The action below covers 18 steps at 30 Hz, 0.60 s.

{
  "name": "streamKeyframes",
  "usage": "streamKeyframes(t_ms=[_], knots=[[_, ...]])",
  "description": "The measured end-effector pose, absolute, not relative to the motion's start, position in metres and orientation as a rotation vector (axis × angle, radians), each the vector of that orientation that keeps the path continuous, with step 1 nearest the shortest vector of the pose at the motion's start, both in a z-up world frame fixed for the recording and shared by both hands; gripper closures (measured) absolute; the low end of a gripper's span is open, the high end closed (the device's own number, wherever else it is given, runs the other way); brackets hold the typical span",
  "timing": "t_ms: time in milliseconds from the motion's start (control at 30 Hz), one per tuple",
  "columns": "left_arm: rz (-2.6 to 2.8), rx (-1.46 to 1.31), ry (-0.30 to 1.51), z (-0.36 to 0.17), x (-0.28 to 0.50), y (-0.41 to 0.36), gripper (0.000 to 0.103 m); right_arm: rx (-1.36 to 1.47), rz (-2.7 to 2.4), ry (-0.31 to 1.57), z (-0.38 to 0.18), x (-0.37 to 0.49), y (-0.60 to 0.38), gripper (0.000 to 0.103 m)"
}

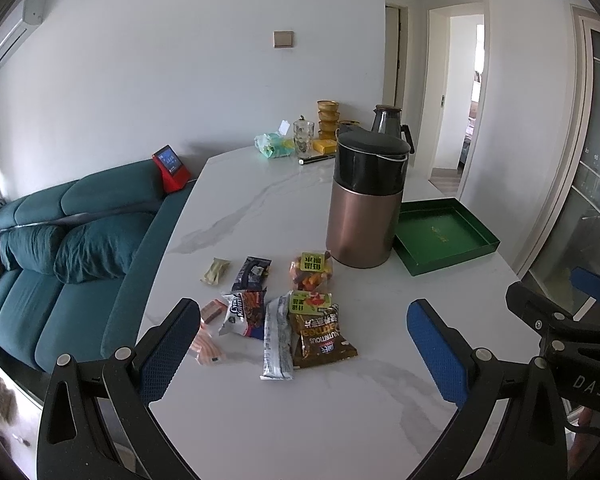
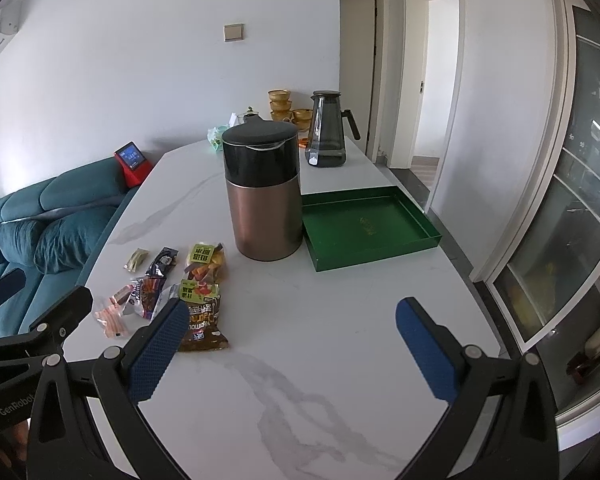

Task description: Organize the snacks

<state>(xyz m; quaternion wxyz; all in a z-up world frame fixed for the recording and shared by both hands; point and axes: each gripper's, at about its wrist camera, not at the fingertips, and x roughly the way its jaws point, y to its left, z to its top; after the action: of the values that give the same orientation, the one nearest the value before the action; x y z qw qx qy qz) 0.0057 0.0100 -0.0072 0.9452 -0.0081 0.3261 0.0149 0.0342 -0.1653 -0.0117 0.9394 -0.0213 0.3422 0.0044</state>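
Green tray (image 2: 370, 228) holds nothing; left gripper (image 1: 304, 344) and right gripper (image 2: 292, 340) gape, released.

marble table (image 2: 300, 380), snacks (image 2: 196, 280), tray (image 2: 380, 248)

Right gripper (image 2: 292, 348) spread wide above white table (image 2: 340, 360); snack packets (image 2: 180, 292) piled left, green tray (image 2: 368, 228) beyond, empty.
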Motion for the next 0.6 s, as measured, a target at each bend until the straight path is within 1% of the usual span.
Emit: streamKeyframes(t_ms=[600], knots=[[0.039,-0.004,0.674,-0.0063,0.0081,0.0062,0.001,-0.041,0.011,0.699,-0.0126,0.0330,-0.1653,0.000]])
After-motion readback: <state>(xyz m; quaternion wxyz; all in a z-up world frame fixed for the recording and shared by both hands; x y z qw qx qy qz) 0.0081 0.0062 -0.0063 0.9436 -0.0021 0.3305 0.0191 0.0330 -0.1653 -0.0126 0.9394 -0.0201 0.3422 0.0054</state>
